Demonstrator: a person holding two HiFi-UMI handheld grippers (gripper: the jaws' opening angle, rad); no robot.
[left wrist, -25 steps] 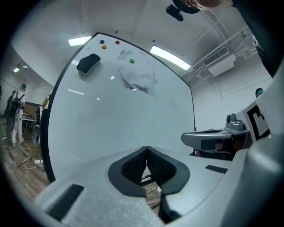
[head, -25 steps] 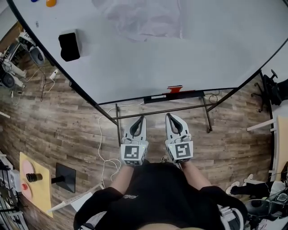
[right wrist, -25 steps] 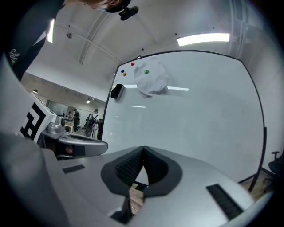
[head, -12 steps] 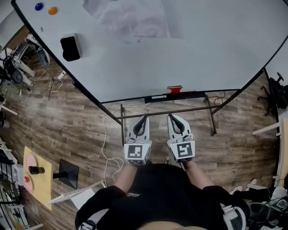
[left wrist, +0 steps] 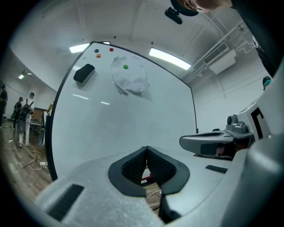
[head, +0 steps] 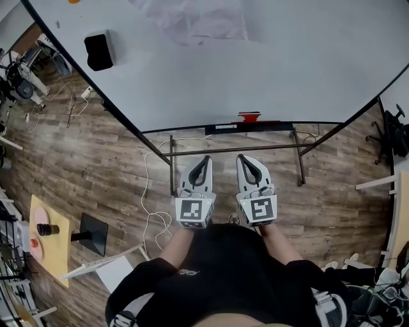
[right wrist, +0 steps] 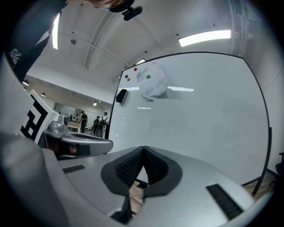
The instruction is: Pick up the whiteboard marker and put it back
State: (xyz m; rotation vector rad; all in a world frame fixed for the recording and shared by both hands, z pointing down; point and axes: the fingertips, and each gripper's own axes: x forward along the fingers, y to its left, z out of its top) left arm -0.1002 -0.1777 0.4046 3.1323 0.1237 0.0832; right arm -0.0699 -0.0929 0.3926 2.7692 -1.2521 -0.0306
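**Far left, head view.** A yellow board (head: 56, 255) lies on the wooden floor (head: 96, 166). It carries a pink disc (head: 39, 216) and a short black cylinder (head: 46, 228). A black plate (head: 94, 234) stands just beside it. A white cable (head: 148, 191) trails over the floor near the whiteboard stand (head: 230, 151).

**Upper left.** A black eraser (head: 99, 51) clings to the whiteboard (head: 287, 70). To its right a crumpled translucent sheet (head: 192, 19) is fixed to the board face. In the left gripper view a green magnet (left wrist: 125, 67) sits on this sheet.

**Centre.** The left tool (head: 204, 158) is held level and points at the board's lower edge. In the left gripper view its ribbed pads (left wrist: 135, 166) meet at the tip (left wrist: 147, 149), so the jaws are together with nothing between them. A scrap of red shows beyond them through the gap below the tip.

The right tool (head: 241, 157) lies parallel to it, just beside it and not touching. In the right gripper view (right wrist: 143, 149) its jaws are likewise together and empty.

**Task object.** The whiteboard marker (head: 249, 117) is red. It rests on the black tray (head: 271, 126) along the bottom edge of the whiteboard. It lies ahead of the right tool and apart from both tools.
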